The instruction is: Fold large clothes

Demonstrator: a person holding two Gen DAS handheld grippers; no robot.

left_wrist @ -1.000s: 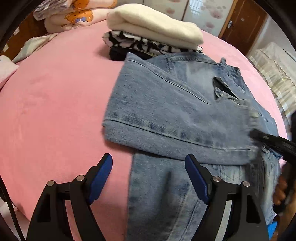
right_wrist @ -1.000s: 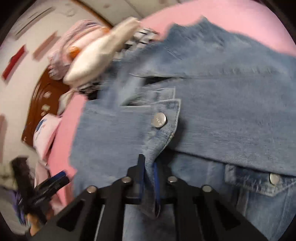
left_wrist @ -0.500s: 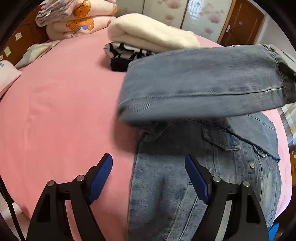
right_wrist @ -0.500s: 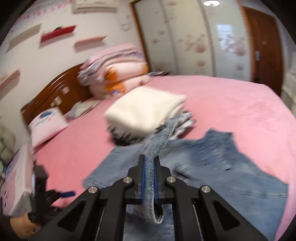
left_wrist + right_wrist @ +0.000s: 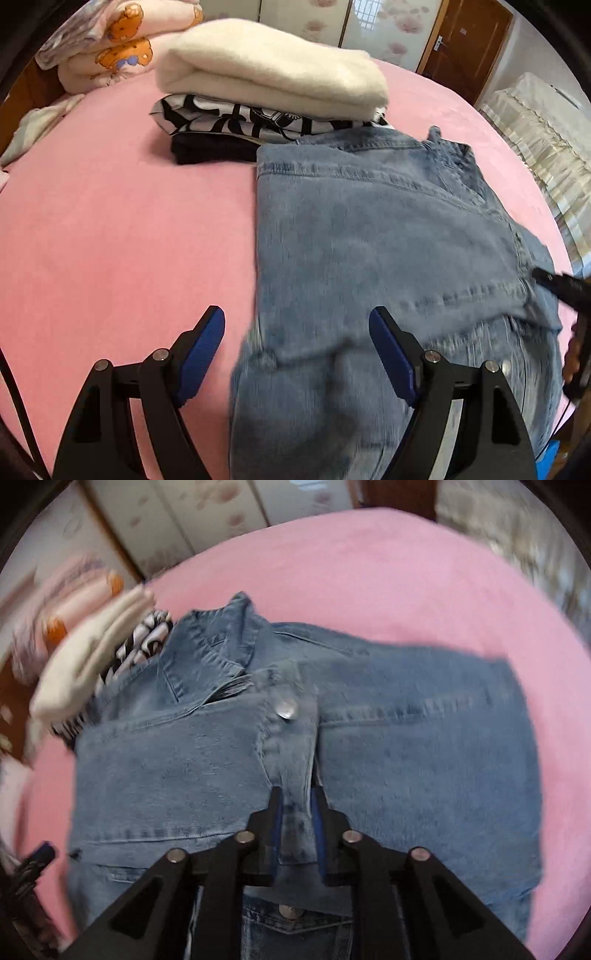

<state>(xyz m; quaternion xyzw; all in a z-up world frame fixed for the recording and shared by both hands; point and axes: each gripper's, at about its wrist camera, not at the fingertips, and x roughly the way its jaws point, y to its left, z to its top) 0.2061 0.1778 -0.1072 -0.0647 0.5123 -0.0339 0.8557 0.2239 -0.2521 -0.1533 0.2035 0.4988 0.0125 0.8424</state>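
Observation:
A light blue denim jacket [image 5: 388, 236] lies on the pink bed, with a sleeve folded across its front. In the right wrist view the jacket [image 5: 406, 746] fills the middle, collar at the far left. My right gripper [image 5: 297, 797] is shut on the sleeve cuff [image 5: 291, 760], which has a metal button, low over the jacket. It also shows at the right edge of the left wrist view [image 5: 554, 282]. My left gripper [image 5: 297, 332] is open and empty, hovering over the jacket's near left edge.
A stack of folded clothes, cream on top [image 5: 273, 70], patterned and black below, sits just behind the jacket. Folded blankets [image 5: 110, 48] lie at the far left. Pink bedspread [image 5: 110, 229] stretches left of the jacket. A door [image 5: 465, 40] stands beyond.
My right gripper lifted the sleeve up and has now swung it down across the jacket front. My left gripper stayed open and barely moved.

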